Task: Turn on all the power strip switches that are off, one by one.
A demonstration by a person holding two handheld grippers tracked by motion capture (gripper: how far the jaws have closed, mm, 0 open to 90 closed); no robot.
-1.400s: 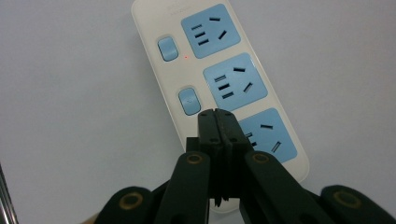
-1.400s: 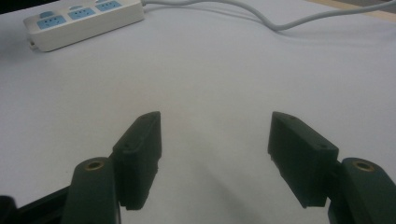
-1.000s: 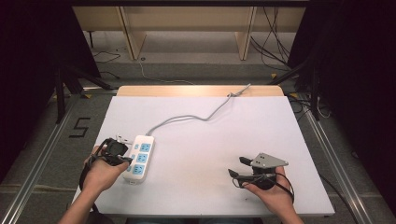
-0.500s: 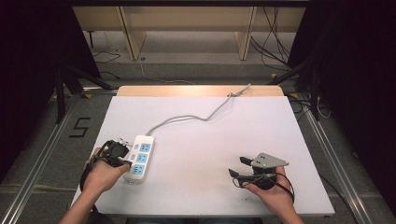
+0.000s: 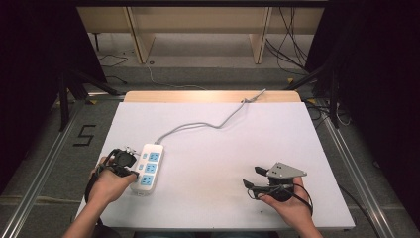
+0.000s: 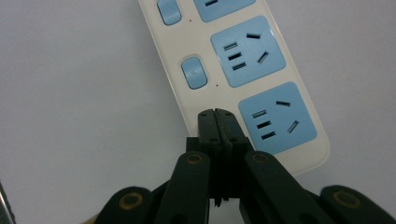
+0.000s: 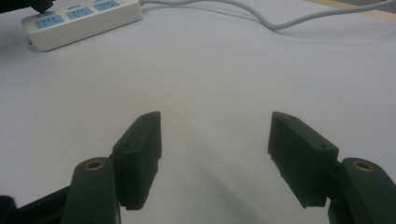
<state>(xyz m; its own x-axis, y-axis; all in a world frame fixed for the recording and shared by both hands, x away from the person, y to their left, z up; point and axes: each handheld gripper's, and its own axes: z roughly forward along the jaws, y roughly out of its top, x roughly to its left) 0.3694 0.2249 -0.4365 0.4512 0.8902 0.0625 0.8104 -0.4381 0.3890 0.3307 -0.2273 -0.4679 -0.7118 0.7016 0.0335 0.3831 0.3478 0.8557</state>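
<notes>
the white table (image 5: 213, 148) takes most of the scene. a power strip (image 5: 147, 168) lies near its left edge, its grey cord (image 5: 208, 124) trailing to the far side. the left gripper (image 6: 218, 122) has its jaws pressed together, tips over the strip's near end beside a blue switch (image 6: 194, 73). the right gripper (image 5: 253, 177) rests at the near right, jaws apart, nothing between them.

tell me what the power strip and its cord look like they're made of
Power strip: looks like hard moulded plastic, smooth off-white shell with matte light-blue socket faces and switches. Cord: seems a flexible grey rubber or vinyl sheath, judging by its loose curves across the table; which one is unclear.
</notes>
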